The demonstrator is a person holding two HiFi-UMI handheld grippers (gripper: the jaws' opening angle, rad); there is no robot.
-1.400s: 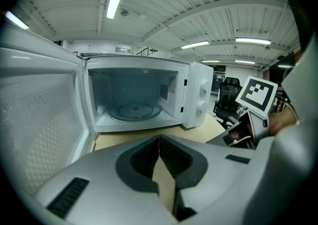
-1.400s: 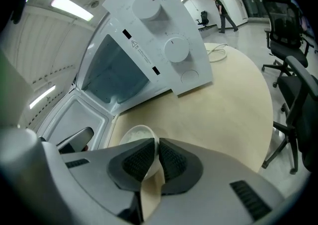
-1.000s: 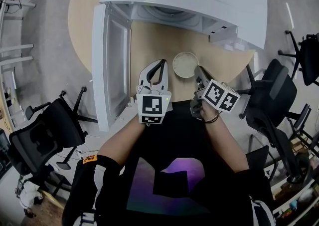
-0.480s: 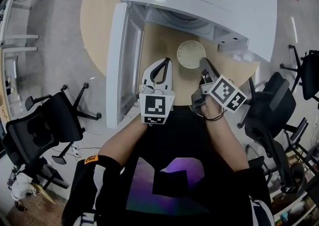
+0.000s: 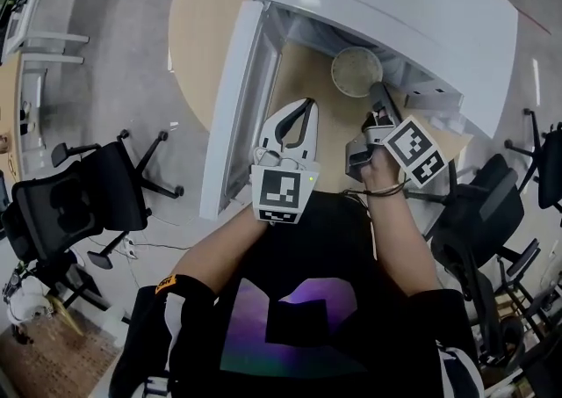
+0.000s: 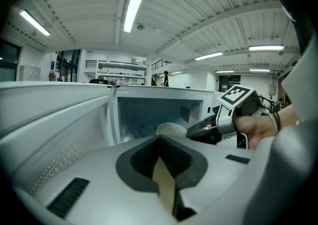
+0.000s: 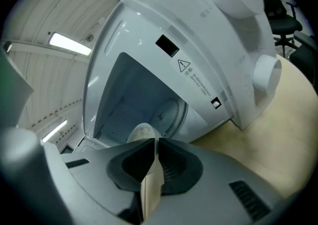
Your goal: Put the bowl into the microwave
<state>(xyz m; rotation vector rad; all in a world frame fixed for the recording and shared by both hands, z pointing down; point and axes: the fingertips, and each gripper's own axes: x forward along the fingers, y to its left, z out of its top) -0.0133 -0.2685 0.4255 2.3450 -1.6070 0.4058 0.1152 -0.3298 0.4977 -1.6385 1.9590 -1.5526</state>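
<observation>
A pale round bowl (image 5: pixel 355 69) hangs at the mouth of the white microwave (image 5: pixel 395 1), whose door (image 5: pixel 233 97) swings open to the left. My right gripper (image 5: pixel 378 89) is shut on the bowl's near rim. In the right gripper view the bowl (image 7: pixel 141 132) rises just beyond the closed jaws (image 7: pixel 155 142), in front of the cavity and its turntable. My left gripper (image 5: pixel 309 103) hovers over the table beside the door, shut and holding nothing. From the left gripper view (image 6: pixel 159 139) I see the bowl (image 6: pixel 171 129) and the right gripper (image 6: pixel 201 129) before the open cavity.
The microwave stands on a round wooden table (image 5: pixel 206 18). Its open door (image 6: pixel 54 119) lies close on my left gripper's left. Black office chairs stand on the floor at left (image 5: pixel 70 203) and right (image 5: pixel 492 203).
The right gripper has carried the bowl forward from the table's middle up to the microwave's opening. The left gripper has moved forward a little, still shut.
</observation>
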